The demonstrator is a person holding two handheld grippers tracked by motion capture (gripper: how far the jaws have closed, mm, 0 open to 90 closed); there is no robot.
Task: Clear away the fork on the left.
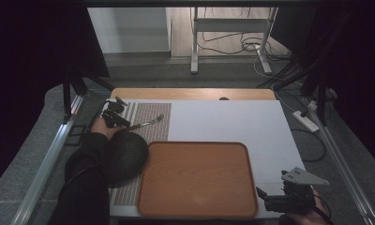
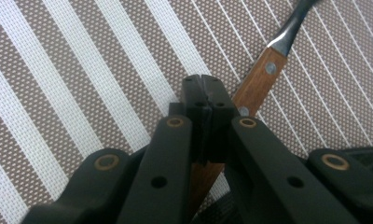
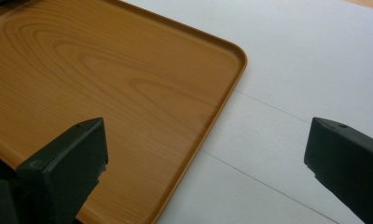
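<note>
Left tool (image 1: pixel 114 112) at the far left of the surface (image 1: pixel 232 122), over the striped placemat (image 1: pixel 150 123); jaws fully together, clamped on the wooden handle of a fork (image 2: pixel 261 84), handle passing beneath the pads in the left gripper view; metal neck and tines stretched rightward across the stripes; dark round bowl (image 1: pixel 124 157) just beside, at the tray's left edge. Right tool (image 1: pixel 270 199) low at the near right corner, jaws spread wide, nothing between them; wooden tray (image 3: pixel 128 93) bare, near that tool.
</note>
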